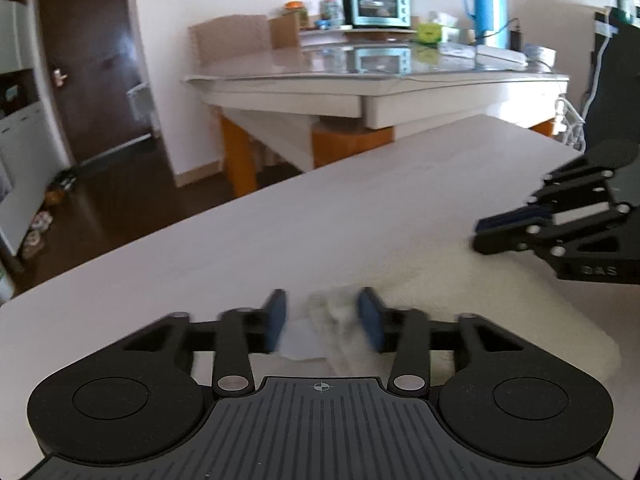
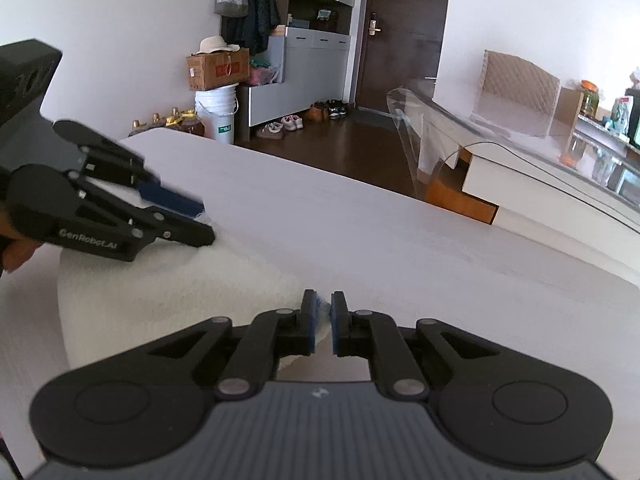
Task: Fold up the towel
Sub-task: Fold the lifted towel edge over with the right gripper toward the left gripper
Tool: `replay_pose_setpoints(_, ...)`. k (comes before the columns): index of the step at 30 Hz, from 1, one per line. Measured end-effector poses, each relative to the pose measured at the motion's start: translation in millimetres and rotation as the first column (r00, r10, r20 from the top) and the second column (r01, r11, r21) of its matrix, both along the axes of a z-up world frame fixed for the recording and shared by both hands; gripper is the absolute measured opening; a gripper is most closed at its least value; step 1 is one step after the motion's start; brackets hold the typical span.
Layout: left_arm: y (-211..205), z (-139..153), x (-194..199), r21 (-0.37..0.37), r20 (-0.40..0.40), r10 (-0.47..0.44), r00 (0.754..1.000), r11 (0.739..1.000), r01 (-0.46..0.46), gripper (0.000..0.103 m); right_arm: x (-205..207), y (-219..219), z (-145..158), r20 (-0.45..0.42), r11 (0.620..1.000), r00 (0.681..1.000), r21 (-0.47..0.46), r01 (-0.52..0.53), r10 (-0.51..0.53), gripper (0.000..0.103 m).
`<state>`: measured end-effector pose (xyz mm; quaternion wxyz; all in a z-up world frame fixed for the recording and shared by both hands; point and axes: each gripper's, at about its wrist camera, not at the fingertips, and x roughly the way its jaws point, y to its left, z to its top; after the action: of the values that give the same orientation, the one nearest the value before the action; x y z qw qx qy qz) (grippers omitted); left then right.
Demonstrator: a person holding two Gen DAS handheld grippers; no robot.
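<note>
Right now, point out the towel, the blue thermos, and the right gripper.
towel (image 2: 180,292), right wrist view, its flat top
blue thermos (image 1: 490,8), left wrist view, its body
right gripper (image 2: 323,316), right wrist view, between fingertips

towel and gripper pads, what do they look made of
The towel looks like soft cream terry cloth: fuzzy, matte, nubbly pile. The blue pads on the left gripper look like matte rubber or foam, though blur leaves that open.
</note>
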<state>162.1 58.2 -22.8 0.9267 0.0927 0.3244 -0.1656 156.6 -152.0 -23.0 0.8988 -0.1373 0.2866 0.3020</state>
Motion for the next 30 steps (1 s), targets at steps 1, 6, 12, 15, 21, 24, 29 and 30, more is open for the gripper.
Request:
replay_pose_setpoints(1, -0.6, 0.7, -1.1, 0.006, 0.003, -0.002, 1.0, 1.0, 0.002, 0.047, -0.2, 0.2, -0.1, 0.001, 1.0, 1.0, -0.003, -0.002, 0.002, 0.011)
replay_pose_setpoints(6, 2.3, 10.0, -10.7, 0.006, 0.033, 0.014, 0.999, 1.0, -0.014, 0.046, -1.5, 1.5, -0.2, 0.008, 1.0, 1.0, -0.017, -0.006, 0.006, 0.011)
replay_pose_setpoints(12, 10.2, 20.6, -30.4, -0.013, 0.024, -0.013, 1.0, 1.0, 0.013, 0.041, -2.8, 3.5, -0.9, 0.018, 1.0, 1.0, -0.03, -0.005, 0.006, 0.012)
replay_pose_setpoints(15, 7.2, 16.0, -28.3, -0.005, 0.011, -0.024, 1.0, 1.0, 0.024, 0.035, -3.0, 3.1, -0.6, 0.016, 1.0, 1.0, -0.029, -0.004, 0.005, 0.012)
replay_pose_setpoints(21, 2.1, 10.5, -16.2, -0.018, 0.048, -0.02, 0.999, 1.0, 0.021, 0.004, -2.9, 0.7, 0.3, 0.006, 1.0, 1.0, -0.02, -0.006, 0.007, 0.012)
replay_pose_setpoints(24, 0.3, 9.4, -12.6, -0.009, 0.045, -0.023, 0.999, 1.0, 0.024, 0.004, -3.3, 0.3, 0.5, 0.004, 1.0, 1.0, -0.018, -0.009, 0.009, 0.012)
replay_pose_setpoints(29, -0.8, 2.3, -11.0, 0.009, 0.032, -0.03, 0.999, 1.0, 0.03, 0.004, -3.5, -0.3, 1.7, 0.002, 1.0, 1.0, -0.02, -0.011, 0.011, 0.012)
replay_pose_setpoints(30, -0.9, 2.1, -11.0, 0.01, 0.032, -0.03, 0.999, 1.0, 0.03, 0.004, -3.8, 0.4, 4.0, 0.005, 1.0, 1.0, -0.026, -0.007, 0.008, 0.012)
